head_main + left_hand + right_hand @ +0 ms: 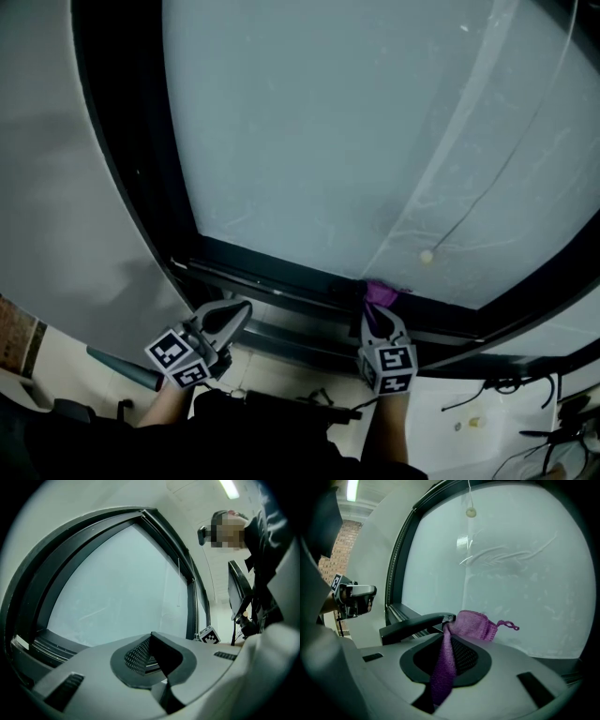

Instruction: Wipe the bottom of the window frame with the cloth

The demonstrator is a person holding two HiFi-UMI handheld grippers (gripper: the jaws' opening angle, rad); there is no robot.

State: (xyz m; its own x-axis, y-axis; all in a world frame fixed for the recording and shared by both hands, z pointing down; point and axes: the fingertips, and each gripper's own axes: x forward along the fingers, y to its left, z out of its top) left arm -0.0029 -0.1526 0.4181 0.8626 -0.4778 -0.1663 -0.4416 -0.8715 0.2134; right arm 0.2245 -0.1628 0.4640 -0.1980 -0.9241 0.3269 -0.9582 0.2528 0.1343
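We log right hand-held gripper [448, 619] clamped on crumpled purple cloth [474, 624], cloth at black window frame [281, 273] bottom rail, left hand-held gripper [151, 637] closed, empty

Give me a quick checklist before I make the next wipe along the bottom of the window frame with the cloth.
1. Grip on the cloth: the right gripper is shut on the purple cloth, with a bunch sticking out past its tips. Ok.
2. Cloth at the work spot: it sits at the bottom rail of the window frame. Ok.
3. Cloth pressing firmly on the rail: cannot tell.
4. Left gripper: shut with nothing in it, off to the left and apart from the cloth. Ok.
5. Cord bead: hangs against the glass above the rail, right of the cloth, not touching it. Ok.
6. Dirt left on the rail: cannot tell.
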